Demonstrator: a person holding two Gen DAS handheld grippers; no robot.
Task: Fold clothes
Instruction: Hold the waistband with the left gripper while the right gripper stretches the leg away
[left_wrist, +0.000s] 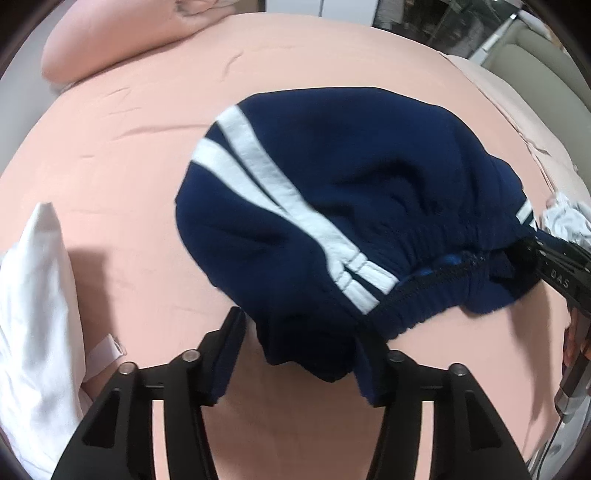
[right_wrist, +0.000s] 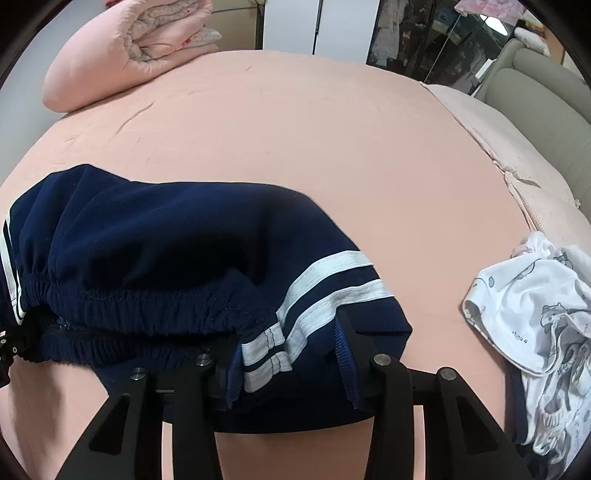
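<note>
pink-sheeted bed (left_wrist: 110, 155) carrying navy shorts (left_wrist: 332, 177), waistband strung between two grippers.

the shorts' waistband runs crosswise, its left end between the half-wide fingers of the left gripper (left_wrist: 299, 354), cloth draped there, a firm pinch not certain; the striped right end lies between the right gripper (right_wrist: 286, 354) fingers, narrowed about the fabric. no containers are seen; a white printed garment (right_wrist: 535, 325) lies apart at right.

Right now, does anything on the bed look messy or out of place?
The navy shorts lie bunched, waistband rumpled, not yet folded flat. A white printed garment sits crumpled at the bed's right edge. Nothing looks spilled or damaged.
</note>
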